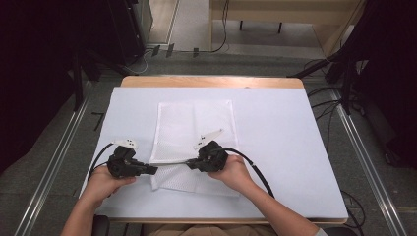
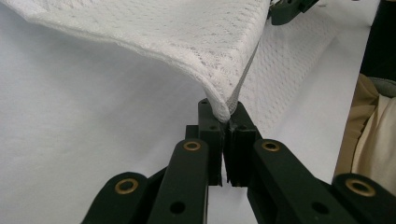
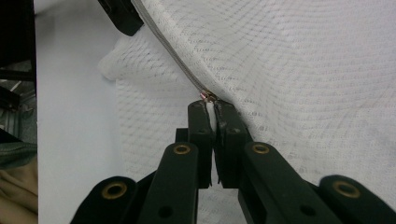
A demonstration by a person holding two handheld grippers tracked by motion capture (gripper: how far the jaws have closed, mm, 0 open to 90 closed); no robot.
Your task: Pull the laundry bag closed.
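The white mesh bag (image 1: 194, 142), lying on the table (image 1: 275, 147), is light and limp: left gripper (image 2: 223, 122) fingers clamp its corner, right gripper (image 3: 211, 112) fingers clamp the zipper pull (image 3: 208, 96), so hold there.

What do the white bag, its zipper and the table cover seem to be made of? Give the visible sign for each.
White bag: soft mesh fabric, likely synthetic; small open holes show and it drapes. Zipper: grey tape with a metallic-looking slider, brassy and glinting. Table cover: smooth, matte white sheet, paper or plastic; hard to tell which.
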